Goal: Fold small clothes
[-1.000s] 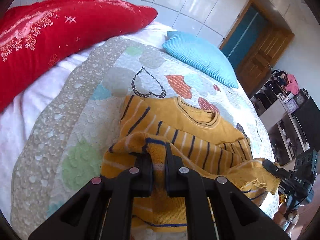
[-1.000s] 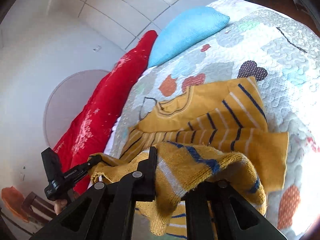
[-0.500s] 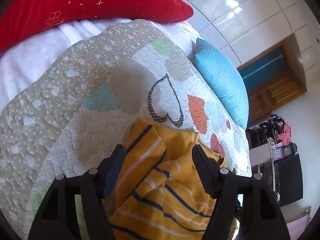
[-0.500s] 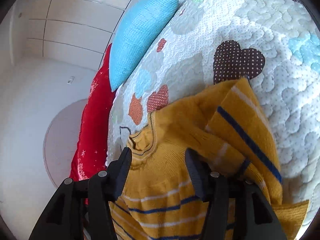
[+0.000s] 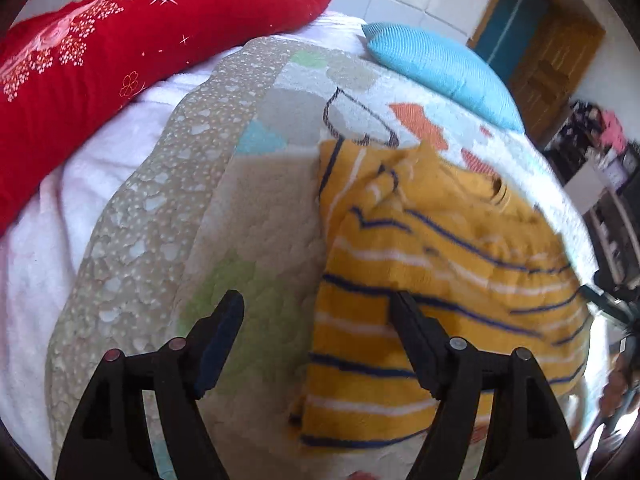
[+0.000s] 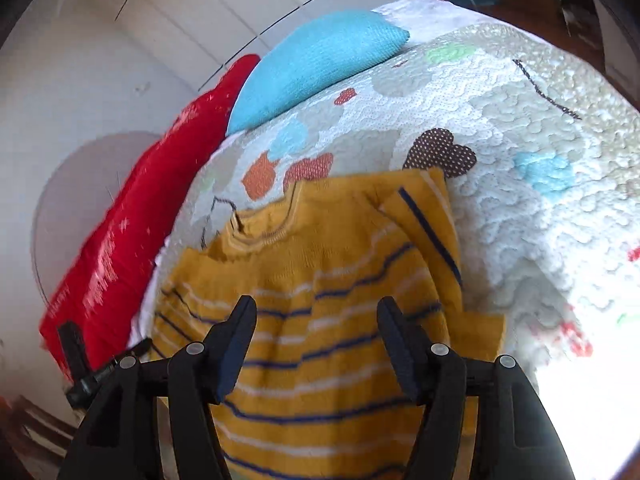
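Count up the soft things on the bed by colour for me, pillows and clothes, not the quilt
Red pillow: 1
Blue pillow: 1
Yellow striped sweater: 1
Total: 3

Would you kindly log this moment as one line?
left gripper: opening, empty | right gripper: opening, empty | sweater: folded on quilt

Left tool [image 5: 316, 308] points steeply downward, its two black fingers spread wide and opening further — nothing is pinched between the pads. Right tool [image 6: 316, 314] tilts downward too, its fingers likewise parted and opening, gripping nothing. Both tools sit level, fingers side by side.
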Motion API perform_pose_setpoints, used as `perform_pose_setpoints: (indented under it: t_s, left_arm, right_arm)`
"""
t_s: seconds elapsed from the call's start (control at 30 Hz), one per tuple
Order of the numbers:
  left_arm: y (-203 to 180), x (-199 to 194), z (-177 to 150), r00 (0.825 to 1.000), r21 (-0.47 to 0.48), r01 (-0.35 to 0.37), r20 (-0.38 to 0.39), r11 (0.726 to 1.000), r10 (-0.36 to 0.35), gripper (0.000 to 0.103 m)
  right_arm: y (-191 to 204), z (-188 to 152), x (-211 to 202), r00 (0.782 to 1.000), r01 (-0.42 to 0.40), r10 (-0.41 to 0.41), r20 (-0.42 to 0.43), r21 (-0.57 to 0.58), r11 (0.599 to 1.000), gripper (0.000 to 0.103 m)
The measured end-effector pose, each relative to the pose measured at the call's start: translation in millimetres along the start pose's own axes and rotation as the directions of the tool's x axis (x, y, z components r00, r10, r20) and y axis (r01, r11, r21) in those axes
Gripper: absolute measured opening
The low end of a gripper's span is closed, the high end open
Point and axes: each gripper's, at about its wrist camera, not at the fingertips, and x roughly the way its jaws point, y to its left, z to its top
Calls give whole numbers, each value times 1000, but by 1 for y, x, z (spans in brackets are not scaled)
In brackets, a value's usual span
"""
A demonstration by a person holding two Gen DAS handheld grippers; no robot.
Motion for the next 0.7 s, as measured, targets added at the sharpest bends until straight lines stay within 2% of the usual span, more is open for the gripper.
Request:
perform_pose_setpoints:
  t_s: [0.03,0.07,0.1,0.13,0.17,0.23,0.27,0.3,0.4,0.5,0.6,0.7]
  left_arm:
    - [-3,6,-8,996,62,-86,-11,994,87,75]
    - [-4,9,-14,983,115,-183,-1,976,184,75]
    - [-3,10,-18,961,162,-276,39,947,273,75]
    - [-2,9,-20,941,189,-339,73,922,331,76]
    - [0,7,-20,932,194,-363,79,912,354,76]
    - [8,-1,-18,899,157,-437,79,885,430,72]
    - [13,-8,-17,897,137,-442,84,887,434,72]
    - [19,-17,-17,909,107,-416,82,903,408,72]
    - [30,-46,-27,953,32,-293,92,956,289,72]
    - [31,-69,-44,967,-5,-229,115,973,228,73]
    - [37,-84,-66,980,-69,-152,118,986,159,73]
    - [47,-96,-91,988,-150,-79,119,986,98,73]
  right_arm:
    - [0,-14,-3,999,31,-32,-10,-40,999,67]
    - [0,-26,-5,998,64,-65,-11,-71,995,67]
    - [-3,-36,-7,995,95,-97,-9,-92,991,67]
    - [-8,-43,-8,993,114,-116,-10,-99,989,67]
    - [-13,-47,-9,991,131,-132,-8,-97,987,67]
    - [-22,-52,-16,981,193,-193,4,-99,976,67]
    - [-22,-53,-20,971,241,-241,13,-107,965,67]
    - [-21,-54,-24,959,284,-283,25,-114,952,67]
    - [-7,-59,-40,967,255,-249,59,-141,957,67]
    - [18,-68,-52,962,270,-253,102,-207,940,67]
    - [57,-81,-50,972,234,-211,109,-306,923,67]
    - [107,-105,-32,979,202,-186,80,-447,871,67]
